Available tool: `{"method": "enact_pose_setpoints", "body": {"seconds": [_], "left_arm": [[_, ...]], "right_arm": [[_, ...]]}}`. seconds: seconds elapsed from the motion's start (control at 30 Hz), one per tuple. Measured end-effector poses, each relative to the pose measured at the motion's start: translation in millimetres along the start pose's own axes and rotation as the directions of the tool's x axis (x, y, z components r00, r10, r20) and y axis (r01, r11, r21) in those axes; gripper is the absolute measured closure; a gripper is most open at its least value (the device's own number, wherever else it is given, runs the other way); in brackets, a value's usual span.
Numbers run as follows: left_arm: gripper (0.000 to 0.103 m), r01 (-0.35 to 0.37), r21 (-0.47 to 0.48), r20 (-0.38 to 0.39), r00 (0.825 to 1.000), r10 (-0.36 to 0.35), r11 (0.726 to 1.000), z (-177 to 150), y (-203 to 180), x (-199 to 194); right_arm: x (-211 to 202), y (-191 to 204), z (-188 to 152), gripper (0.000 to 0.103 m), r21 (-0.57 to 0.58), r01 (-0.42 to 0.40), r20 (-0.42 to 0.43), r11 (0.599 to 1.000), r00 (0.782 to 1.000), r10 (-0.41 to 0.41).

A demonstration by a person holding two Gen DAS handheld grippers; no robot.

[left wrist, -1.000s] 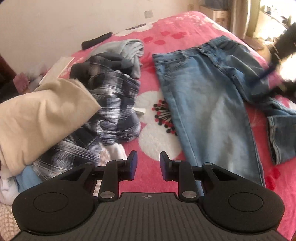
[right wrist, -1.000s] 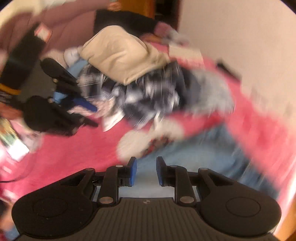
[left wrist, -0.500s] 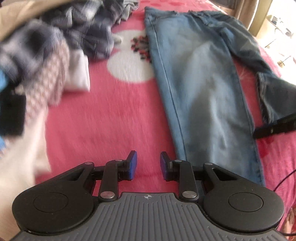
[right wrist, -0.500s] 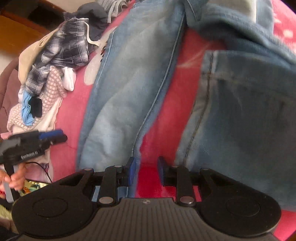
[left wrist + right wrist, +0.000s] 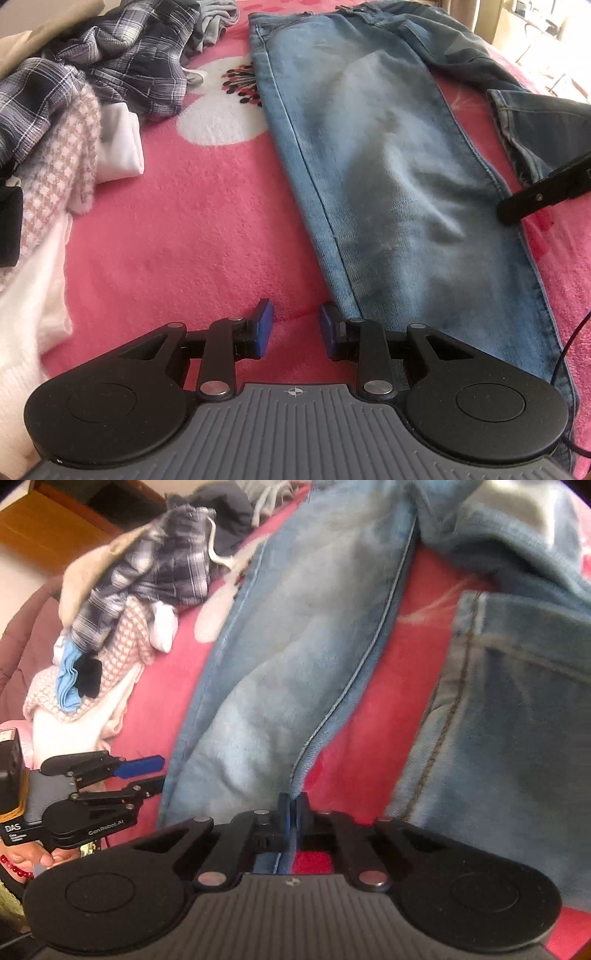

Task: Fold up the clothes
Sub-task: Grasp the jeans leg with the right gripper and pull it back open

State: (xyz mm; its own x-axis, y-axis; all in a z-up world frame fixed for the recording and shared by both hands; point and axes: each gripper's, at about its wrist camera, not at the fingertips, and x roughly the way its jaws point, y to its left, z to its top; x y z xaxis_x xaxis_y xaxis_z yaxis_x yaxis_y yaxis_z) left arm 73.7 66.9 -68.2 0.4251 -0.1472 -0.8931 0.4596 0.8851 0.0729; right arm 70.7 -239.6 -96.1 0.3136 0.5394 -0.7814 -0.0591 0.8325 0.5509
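Observation:
Blue jeans (image 5: 388, 166) lie flat on a pink flowered blanket (image 5: 203, 221), with one leg stretched toward me. The other leg (image 5: 535, 122) is bent over at the right. My left gripper (image 5: 295, 325) is open low over the blanket at the near left edge of the stretched leg, and only blanket lies between its pads. My right gripper (image 5: 293, 808) is shut on the inner seam edge of the jeans (image 5: 277, 664) near the hem. One of the right gripper's fingers (image 5: 517, 210) shows at the right in the left wrist view. In the right wrist view the left gripper (image 5: 147, 771) appears at the left, held by a hand.
A heap of loose clothes (image 5: 74, 92) sits left of the jeans: a plaid shirt, a pink knit, white and beige pieces. The same heap (image 5: 129, 609) shows in the right wrist view. A black cable (image 5: 569, 350) runs by the hem.
Both grippers have come down from above the bed to the jeans' lower leg. The right gripper rolled and its jaws closed on the leg's edge. The left one stayed open.

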Motion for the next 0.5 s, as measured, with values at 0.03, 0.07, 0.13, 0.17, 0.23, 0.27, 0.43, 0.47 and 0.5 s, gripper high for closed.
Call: {"method": "enact_pose_setpoints", "body": {"seconds": [0.03, 0.07, 0.13, 0.17, 0.23, 0.27, 0.43, 0.47, 0.5], "left_arm": [[0.075, 0.003, -0.002, 0.003, 1.000, -0.003, 1.000, 0, 1, 0], [0.075, 0.008, -0.004, 0.004, 1.000, -0.007, 1.000, 0, 2, -1], [0.074, 0.020, -0.011, 0.006, 1.000, -0.019, 1.000, 0, 4, -3], [0.074, 0.028, -0.016, 0.009, 1.000, -0.028, 0.999, 1, 5, -5], [0.074, 0.046, -0.021, 0.020, 0.999, -0.046, 0.999, 1, 7, -9], [0.074, 0.056, -0.022, 0.029, 0.998, -0.055, 0.998, 1, 8, -12], [0.072, 0.080, -0.004, 0.043, 0.996, -0.080, 0.997, 0, 5, -22], [0.072, 0.091, 0.001, 0.043, 0.995, -0.091, 0.996, 0, 4, -24], [0.070, 0.101, 0.007, 0.040, 0.994, -0.101, 0.995, 0, 2, -24]], "right_arm": [[0, -2, -1, 0.101, 0.010, 0.008, 0.001, 1.000, 1.000, -0.008], [1, -5, -3, 0.101, 0.023, 0.018, -0.002, 1.000, 1.000, -0.018], [2, -9, -4, 0.100, 0.045, 0.014, -0.005, 0.999, 1.000, -0.014], [0, -10, -3, 0.100, 0.051, -0.002, -0.002, 0.999, 1.000, 0.002], [-5, -9, -3, 0.098, 0.059, -0.028, 0.001, 0.998, 1.000, 0.028], [-7, -10, -3, 0.095, 0.063, -0.034, -0.008, 0.997, 0.999, 0.035], [-5, -8, -13, 0.088, 0.068, -0.070, -0.101, 0.995, 0.992, 0.077], [-3, -6, -16, 0.088, 0.065, -0.080, -0.126, 0.995, 0.988, 0.087], [-2, -3, -19, 0.088, 0.046, -0.075, -0.142, 0.996, 0.987, 0.081]]}}
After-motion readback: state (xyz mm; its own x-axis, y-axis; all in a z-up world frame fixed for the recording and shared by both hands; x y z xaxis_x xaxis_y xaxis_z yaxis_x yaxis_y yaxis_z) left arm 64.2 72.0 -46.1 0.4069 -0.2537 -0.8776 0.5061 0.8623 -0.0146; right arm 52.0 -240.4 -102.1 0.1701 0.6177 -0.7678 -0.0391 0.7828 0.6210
